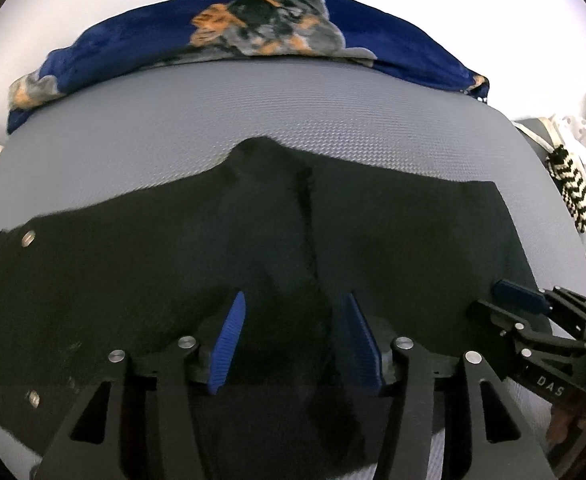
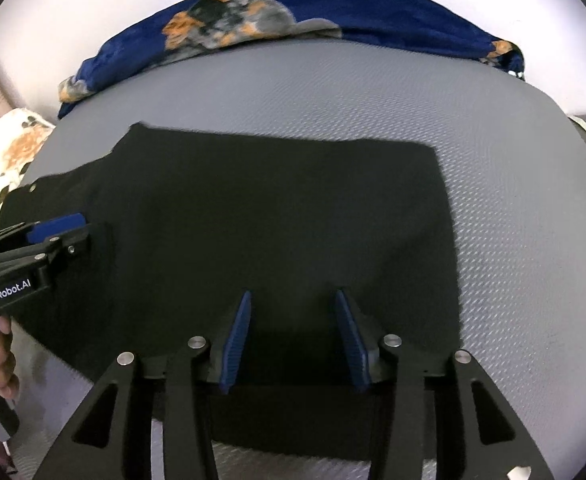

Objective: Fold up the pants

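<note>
The black pants (image 2: 253, 216) lie flat on the grey mat (image 2: 513, 200), already doubled into a broad slab, with the waistband and its rivets at the left end and a straight edge at the right. Above the left part of the near edge, the left gripper (image 1: 293, 340) points steeply down with its blue pads partly apart; the cloth lies beneath them, not pinched, so it holds nothing. Further right, the right gripper (image 2: 295, 340) hangs over the near edge in the same way, jaws partly open and empty, with dark fabric showing between the pads but not pressed. The step in hand looks like setting up for the next fold. To do it well, both grippers should probably drop to the near edge together, take all layers at once rather than only the top one, and close at matching points so the fold line runs straight. Lifting evenly and carrying the edge across should keep the layers from sliding. Behind the mat lies a blue blanket (image 2: 373, 12), well apart from the work.
</note>
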### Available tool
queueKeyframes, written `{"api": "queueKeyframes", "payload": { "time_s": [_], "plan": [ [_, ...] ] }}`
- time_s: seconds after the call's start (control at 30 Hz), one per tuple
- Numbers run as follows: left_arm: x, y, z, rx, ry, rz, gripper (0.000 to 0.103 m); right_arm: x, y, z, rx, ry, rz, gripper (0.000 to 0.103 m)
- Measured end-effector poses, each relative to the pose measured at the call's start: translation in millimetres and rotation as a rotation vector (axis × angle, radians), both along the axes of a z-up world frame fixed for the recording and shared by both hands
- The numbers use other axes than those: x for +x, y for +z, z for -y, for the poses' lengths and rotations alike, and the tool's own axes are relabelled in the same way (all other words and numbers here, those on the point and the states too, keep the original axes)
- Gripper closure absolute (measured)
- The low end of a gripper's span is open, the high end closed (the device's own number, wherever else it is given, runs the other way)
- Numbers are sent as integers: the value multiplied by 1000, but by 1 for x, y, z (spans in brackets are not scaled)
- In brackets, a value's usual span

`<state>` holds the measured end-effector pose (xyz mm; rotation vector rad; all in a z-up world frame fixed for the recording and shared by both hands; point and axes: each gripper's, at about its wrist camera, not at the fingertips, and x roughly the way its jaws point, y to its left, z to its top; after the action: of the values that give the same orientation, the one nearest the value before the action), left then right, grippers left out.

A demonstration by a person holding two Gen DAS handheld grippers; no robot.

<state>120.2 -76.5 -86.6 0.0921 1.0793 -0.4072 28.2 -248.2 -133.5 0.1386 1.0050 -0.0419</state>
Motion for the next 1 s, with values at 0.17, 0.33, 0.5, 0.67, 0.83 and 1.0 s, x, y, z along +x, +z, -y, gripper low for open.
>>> {"api": "queueKeyframes", "payload": {
  "time_s": [0.17,0.33,0.5,0.67,0.83,1.0],
  "plan": [
    [-16,5,-23,4,35,11,48,-9,-1,-29,25,34,2,57],
    [-29,10,-52,-5,88,20,47,-11,-2,-51,24,70,6,53],
    [-41,14,-83,-12,159,36,45,-11,-2,-69,20,97,10,50],
    [-48,9,-121,-6,255,17,45,-10,-1,-83,25,122,10,50],
    [-59,7,-157,-55,321,7,45,-8,-2,-93,21,128,12,46],
    [-77,16,-186,-193,289,13,43,-7,-1,-94,29,123,8,44]
  ]
}}
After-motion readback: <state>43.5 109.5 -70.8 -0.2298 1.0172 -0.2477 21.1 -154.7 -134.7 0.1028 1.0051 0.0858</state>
